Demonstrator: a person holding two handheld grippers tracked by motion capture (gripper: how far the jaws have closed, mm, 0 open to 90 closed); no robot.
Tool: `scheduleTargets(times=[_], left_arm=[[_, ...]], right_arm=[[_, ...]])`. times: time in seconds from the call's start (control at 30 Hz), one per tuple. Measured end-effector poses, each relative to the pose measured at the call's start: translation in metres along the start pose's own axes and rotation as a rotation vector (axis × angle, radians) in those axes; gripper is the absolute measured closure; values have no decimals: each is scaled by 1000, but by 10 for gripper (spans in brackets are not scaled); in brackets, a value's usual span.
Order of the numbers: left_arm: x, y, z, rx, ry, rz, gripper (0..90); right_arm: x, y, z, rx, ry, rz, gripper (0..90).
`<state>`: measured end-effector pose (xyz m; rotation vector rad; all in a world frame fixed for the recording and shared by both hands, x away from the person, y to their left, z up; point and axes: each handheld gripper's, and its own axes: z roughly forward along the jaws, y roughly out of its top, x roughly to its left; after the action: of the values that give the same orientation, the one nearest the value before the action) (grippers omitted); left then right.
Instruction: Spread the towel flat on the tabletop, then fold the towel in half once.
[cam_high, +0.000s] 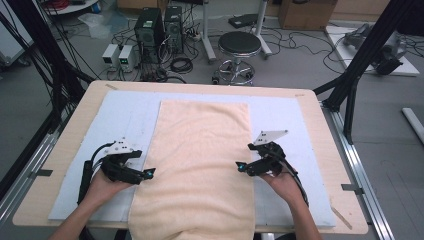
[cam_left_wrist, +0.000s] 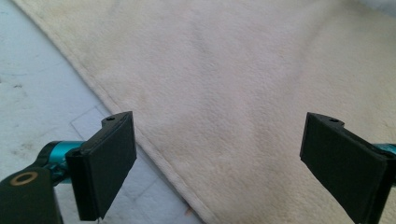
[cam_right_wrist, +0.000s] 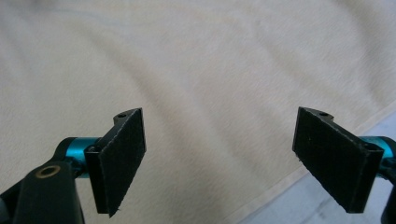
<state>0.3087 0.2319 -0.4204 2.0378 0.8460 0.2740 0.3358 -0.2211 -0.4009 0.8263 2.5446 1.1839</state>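
Two open grippers flank a cream towel on the table.

The towel (cam_high: 200, 165) lies lengthwise down the middle of the frame on a pale blue mat (cam_high: 120, 120), its near end hanging over the table's (cam_high: 65, 150) bottom edge. The left gripper (cam_high: 148, 173) sits at lower left beside the towel's left hem, the right gripper (cam_high: 241, 166) at lower right over its right hem; both stand with jaws wide apart, holding nothing.

Cream towel (cam_high: 200, 165) flat, lengthwise on pale mat, near end overhanging table edge.
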Motion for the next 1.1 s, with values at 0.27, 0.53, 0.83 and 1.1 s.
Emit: scheduleTargets(times=[0.27, 0.53, 0.83, 1.1], left_arm=[[14, 16, 4, -13, 26, -15, 103], [17, 29, 4, -8, 31, -16, 106], [30, 56, 9, 14, 40, 3, 131], [55, 88, 19, 11, 77, -19, 161]], right_arm=[[-13, 22, 2, -7, -23, -2, 168], [-18, 30, 5, -4, -13, -5, 168], [-32, 33, 5, 11, -13, 5, 176], [-62, 66, -2, -5, -64, 4, 186]])
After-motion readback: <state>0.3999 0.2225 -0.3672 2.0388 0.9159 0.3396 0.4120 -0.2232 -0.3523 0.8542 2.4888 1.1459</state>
